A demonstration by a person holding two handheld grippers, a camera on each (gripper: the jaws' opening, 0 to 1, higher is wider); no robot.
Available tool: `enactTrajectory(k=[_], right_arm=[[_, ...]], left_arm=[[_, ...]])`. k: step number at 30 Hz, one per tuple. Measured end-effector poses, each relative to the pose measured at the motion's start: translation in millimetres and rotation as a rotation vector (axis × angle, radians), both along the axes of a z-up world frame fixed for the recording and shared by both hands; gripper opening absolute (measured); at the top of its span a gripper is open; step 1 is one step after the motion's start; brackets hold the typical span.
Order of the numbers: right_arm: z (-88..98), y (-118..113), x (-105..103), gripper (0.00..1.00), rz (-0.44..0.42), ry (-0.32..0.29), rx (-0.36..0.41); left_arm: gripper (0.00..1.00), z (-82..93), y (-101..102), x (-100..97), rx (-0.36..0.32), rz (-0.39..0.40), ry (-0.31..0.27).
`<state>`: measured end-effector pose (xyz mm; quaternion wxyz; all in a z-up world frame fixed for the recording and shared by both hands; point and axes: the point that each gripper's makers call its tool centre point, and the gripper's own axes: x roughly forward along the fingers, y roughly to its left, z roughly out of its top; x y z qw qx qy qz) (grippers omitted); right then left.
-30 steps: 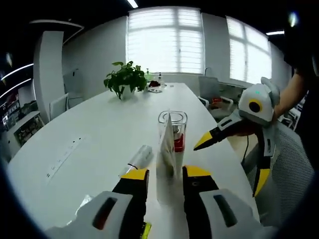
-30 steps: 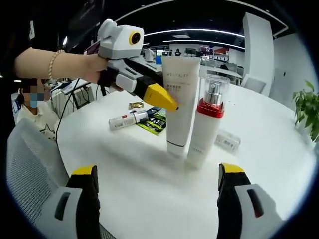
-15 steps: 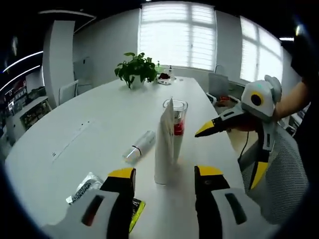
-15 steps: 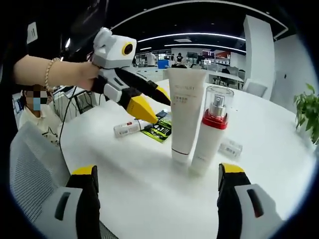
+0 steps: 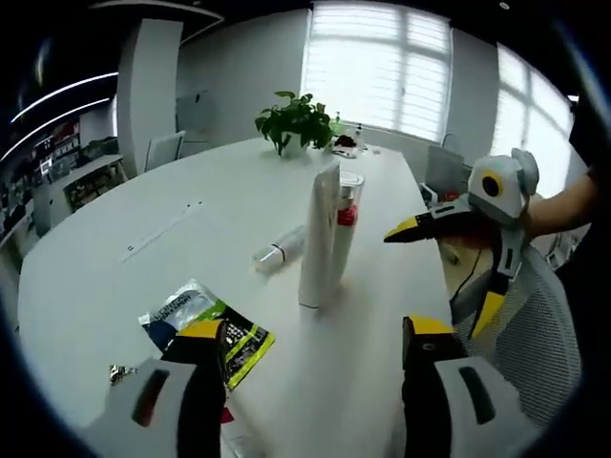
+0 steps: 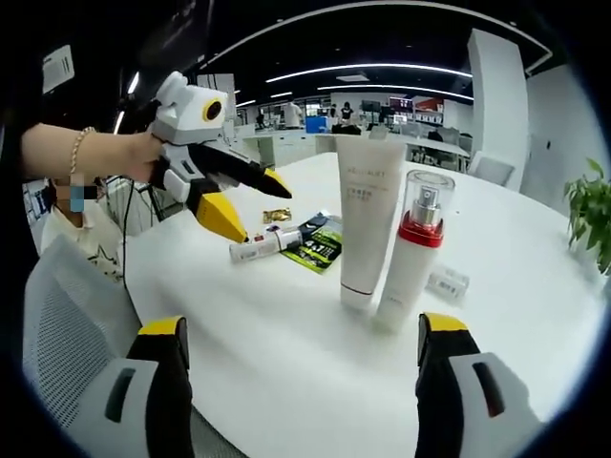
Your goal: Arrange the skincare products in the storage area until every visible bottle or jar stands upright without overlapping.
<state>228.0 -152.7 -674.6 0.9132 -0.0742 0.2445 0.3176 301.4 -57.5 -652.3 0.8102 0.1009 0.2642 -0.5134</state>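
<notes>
Left gripper view: your left gripper (image 5: 310, 358) sits at 6 o'clock with its jaws spread wide and nothing between them. A white tube (image 5: 318, 234) stands upright on the white table (image 5: 115, 258) just above centre, with the red-collared pump bottle (image 5: 346, 229) upright just beside it on its 3 o'clock side; you cannot tell from this angle whether the two touch. A small capped tube (image 5: 280, 251) lies on its side at 10 o'clock from the white tube. A green-and-black sachet (image 5: 205, 324) lies flat at 8 o'clock, near the left jaw tip. Your right gripper (image 5: 449, 258) enters at 3 o'clock, jaws parted and empty. A potted plant (image 5: 298, 119) stands at 12 o'clock.

Right gripper view: your right gripper (image 6: 301, 329) shows at 6 o'clock, jaws wide apart, holding nothing. The white tube (image 6: 368, 229) and pump bottle (image 6: 412, 253) stand upright side by side right of centre, well clear of both jaws. The left gripper (image 6: 239, 196) hangs at 10 o'clock, jaws parted, above the table. Below it, a second small tube (image 6: 260, 246) and the sachet (image 6: 320, 243) lie flat. Another small tube (image 6: 447, 281) lies on its side behind the pump bottle at 3 o'clock.
</notes>
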Motion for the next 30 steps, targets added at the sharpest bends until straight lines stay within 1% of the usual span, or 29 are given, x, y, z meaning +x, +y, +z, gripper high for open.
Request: enactTrajectory(k=[3,5,8,11,14,19,20,23,26,28,30], right_arm=[[0.1,1,-1,0.99,0.005,0.001,-0.004],[0.7,1,-3,0.99,0.009,0.001,-0.005],[1.6,2,-4,0.99,0.013,0.0,-0.008],[2.7,3,-7,0.99,0.018,-0.002,-0.012],[5.2,5,-10,0.99,0.025,-0.009,-0.011],[4.7,6,-12,0.99,0.032,-0.013,-0.013],[4.2,6,-12,0.99,0.033,-0.014,-0.016],[3.2,6,-13,0.99,0.038,-0.013,-0.022],[3.0,6,-14,0.99,0.044,-0.016,-0.027],[3.3,6,-14,0.99,0.048,-0.018,-0.033],[3.3,6,-15,0.99,0.05,-0.017,-0.034]], left_arm=[[0.79,-1.5,11,-2.5,-0.002,0.035,0.013],[0.83,-2.9,16,-10.0,-0.006,0.057,0.019],[0.89,-8.0,27,-14.3,-0.008,0.094,0.03],[0.89,-9.1,34,-23.5,-0.013,0.116,0.04],[0.92,-11.2,42,-33.2,-0.013,0.144,0.049],[0.95,-17.4,56,-46.3,-0.021,0.193,0.076],[0.96,-17.6,59,-52.9,-0.017,0.207,0.081],[0.97,-19.6,66,-58.9,-0.02,0.236,0.096],[0.97,-20.1,72,-70.9,-0.022,0.273,0.104],[0.98,-22.7,77,-71.3,-0.024,0.289,0.114],[0.99,-24.2,83,-76.3,-0.022,0.308,0.116]])
